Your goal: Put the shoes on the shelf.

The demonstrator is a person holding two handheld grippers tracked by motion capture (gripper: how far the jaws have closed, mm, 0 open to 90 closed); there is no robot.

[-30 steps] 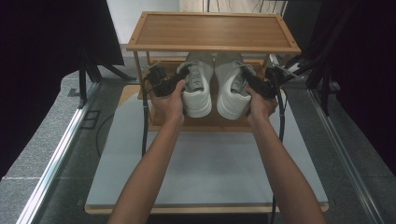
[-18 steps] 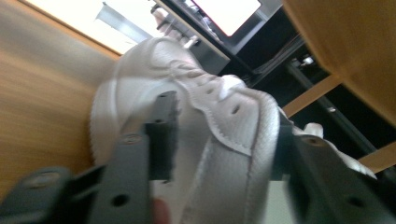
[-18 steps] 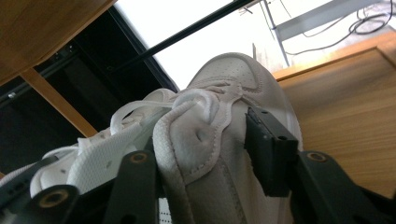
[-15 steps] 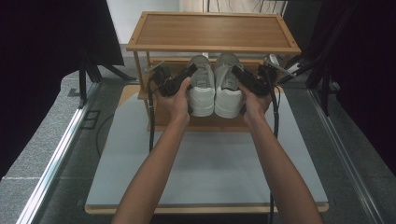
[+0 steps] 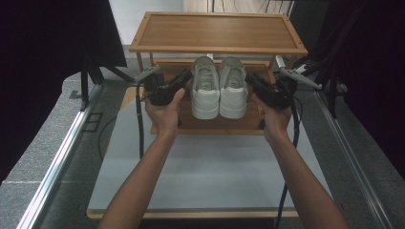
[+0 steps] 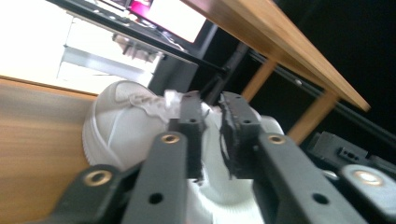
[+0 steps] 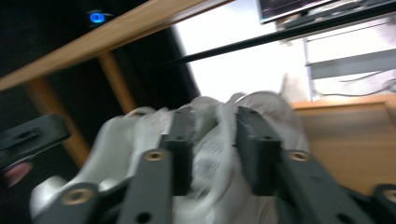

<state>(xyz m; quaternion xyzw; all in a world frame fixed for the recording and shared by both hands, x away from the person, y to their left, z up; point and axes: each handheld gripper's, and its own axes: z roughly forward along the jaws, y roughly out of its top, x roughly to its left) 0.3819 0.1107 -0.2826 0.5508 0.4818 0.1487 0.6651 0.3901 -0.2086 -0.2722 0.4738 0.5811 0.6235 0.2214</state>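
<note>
Two white sneakers stand side by side on the lower shelf [image 5: 215, 125] of a wooden rack, toes toward me. My left gripper [image 5: 189, 76] meets the outer side of the left sneaker [image 5: 205, 95] near its collar. In the left gripper view the jaws [image 6: 210, 100] have just been closing, and white shoe fabric [image 6: 116, 130] fills the narrow gap. My right gripper [image 5: 249, 78] meets the right sneaker [image 5: 233, 95] the same way. Its jaws [image 7: 212, 114] have also just been closing, over the blurred shoe [image 7: 280, 112], whose tongue label lies between them.
The rack's top shelf [image 5: 215, 31] overhangs the sneakers. The rack stands on a pale board [image 5: 210, 176] on the table. Metal rails run along both sides, and dark stands [image 5: 329, 71] flank the rack. Cables trail from both grippers.
Both hands have shifted outward from over the sneakers to their outer sides. The sneakers have stayed on the lower shelf.
</note>
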